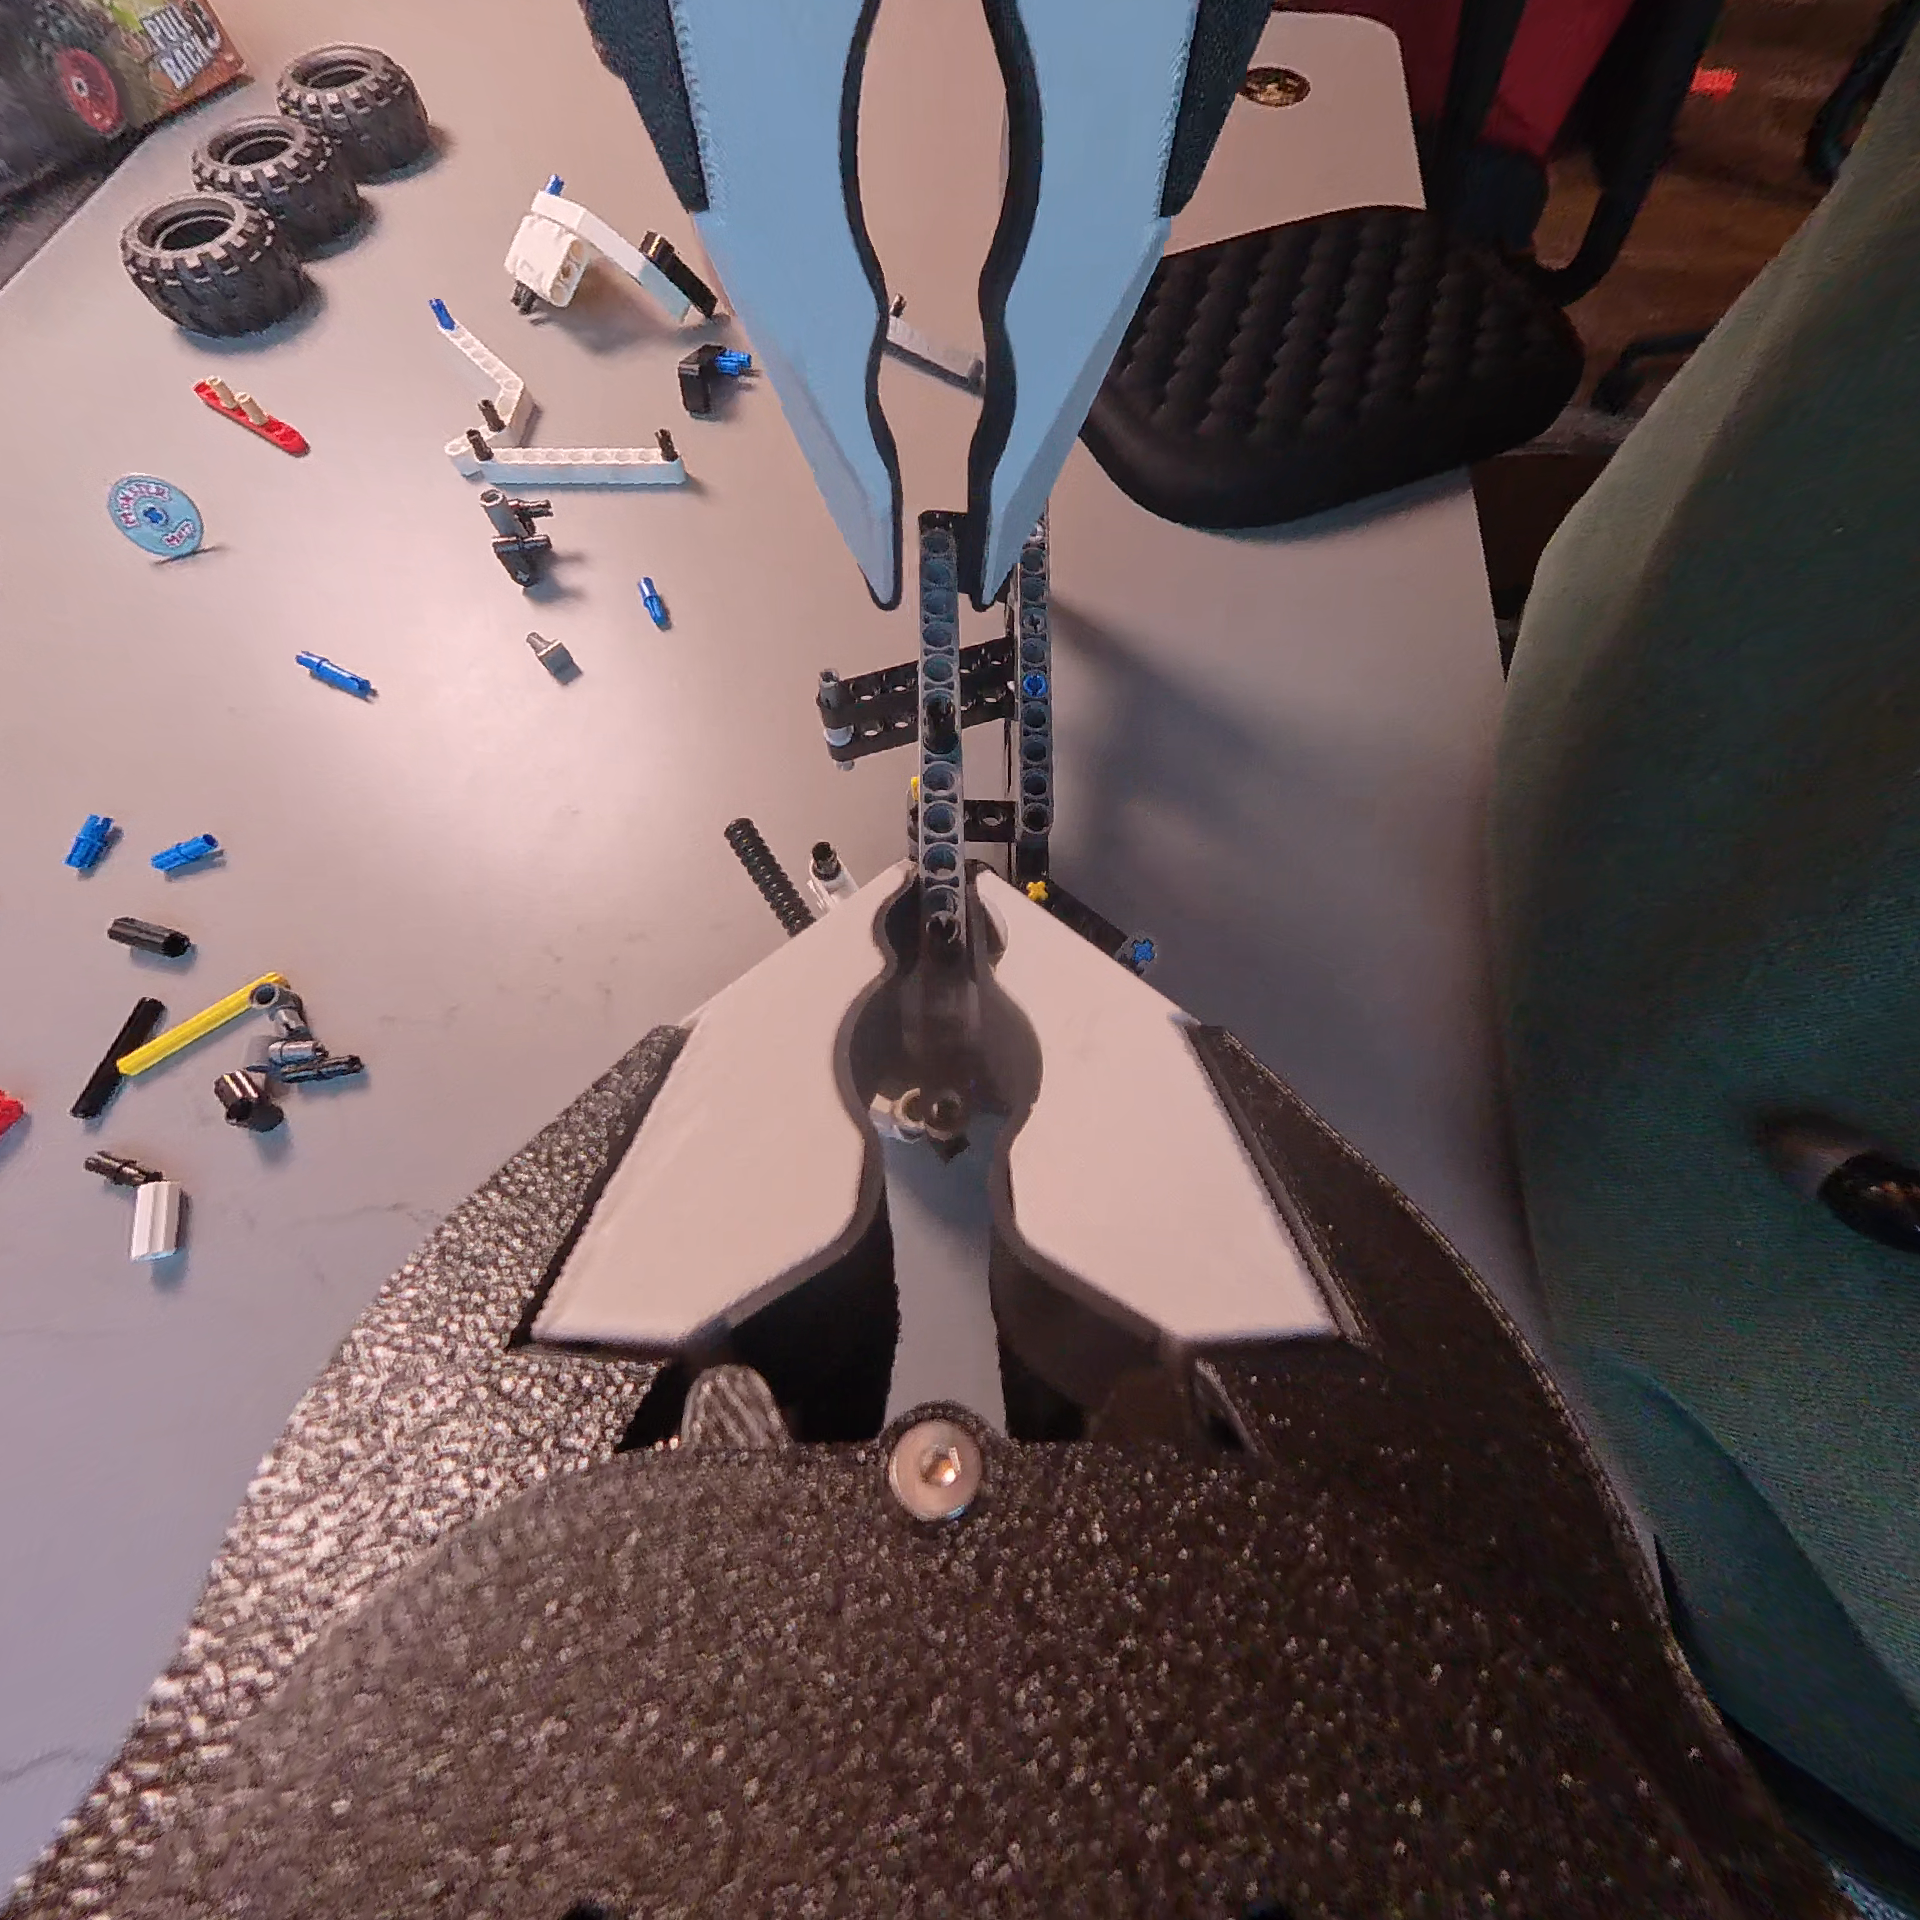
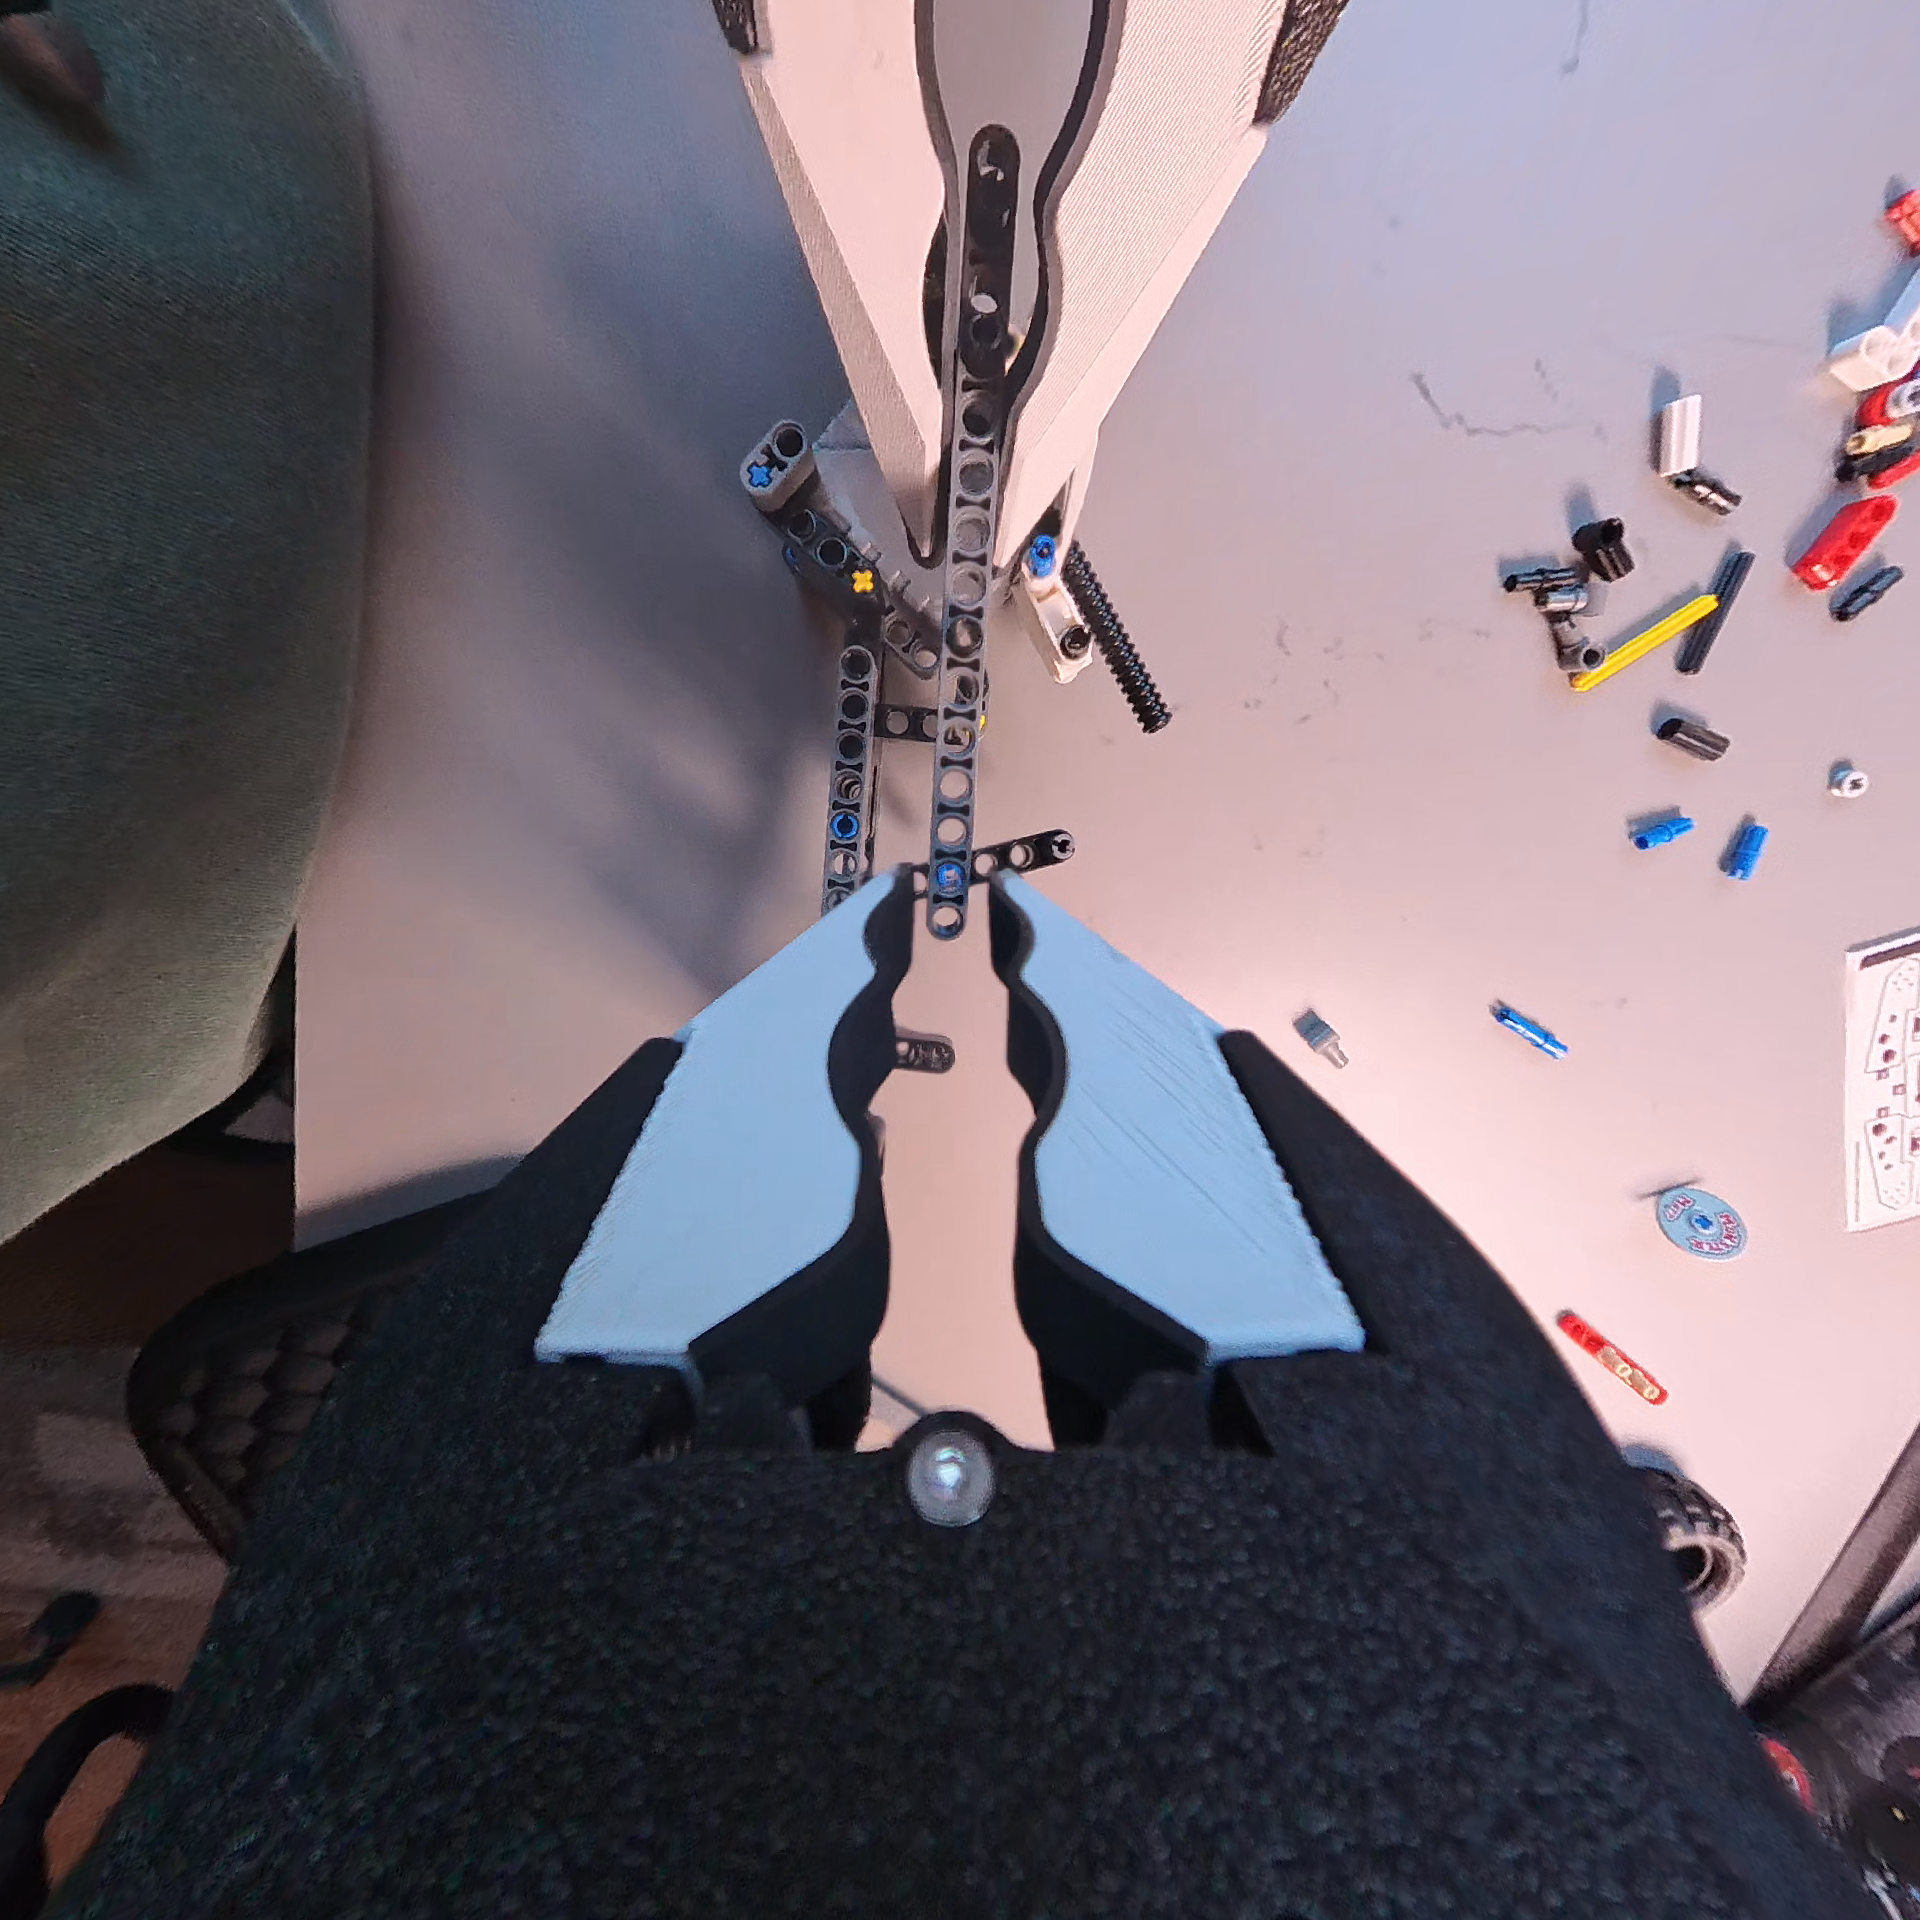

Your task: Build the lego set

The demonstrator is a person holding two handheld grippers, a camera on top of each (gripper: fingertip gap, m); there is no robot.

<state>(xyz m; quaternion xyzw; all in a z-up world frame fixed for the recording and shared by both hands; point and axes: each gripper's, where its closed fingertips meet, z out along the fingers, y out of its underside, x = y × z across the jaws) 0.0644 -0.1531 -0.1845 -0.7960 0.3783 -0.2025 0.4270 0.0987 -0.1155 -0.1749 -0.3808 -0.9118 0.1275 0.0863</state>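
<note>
Found frame [image 1: 1034, 707] over table [image 1: 416, 727], near the edge; cannot tell whether resting or lifted clear. Noted left gripper [image 1: 943, 894] clenched on one end of the long grey beam [image 1: 938, 665]. Noted right gripper [image 2: 948, 888] released, tips bracketing the other end with a thin gap on either side. Judged step: steadying frame before fitting the next part. Risks: with only one firm grip, and that at a far end, expect frame to sag or swing about it. Closing right tips off-centre could twist beam and work loose the pins joining the cross-pieces. Could also nudge spring [image 1: 769, 873] and white piece [image 1: 834, 878], both just beside left tips. If let go this near the edge, could lose frame to the floor. From left wrist view alone: got three tyres [image 1: 270, 177] in a row, box corner [image 1: 104, 62], white sub-assemblies [image 1: 582, 249], and the black cross-beam [image 1: 894, 691] side-on. From right wrist view alone: got sticker sheet [image 2: 1883, 1081], grey connector [image 2: 777, 470] with blue cross axle at the clamped end, and the gaps at right tips, unreadable from the other side. Logged in both: blue disc [image 1: 154, 512], loose blue pins [image 2: 1660, 829].
</note>
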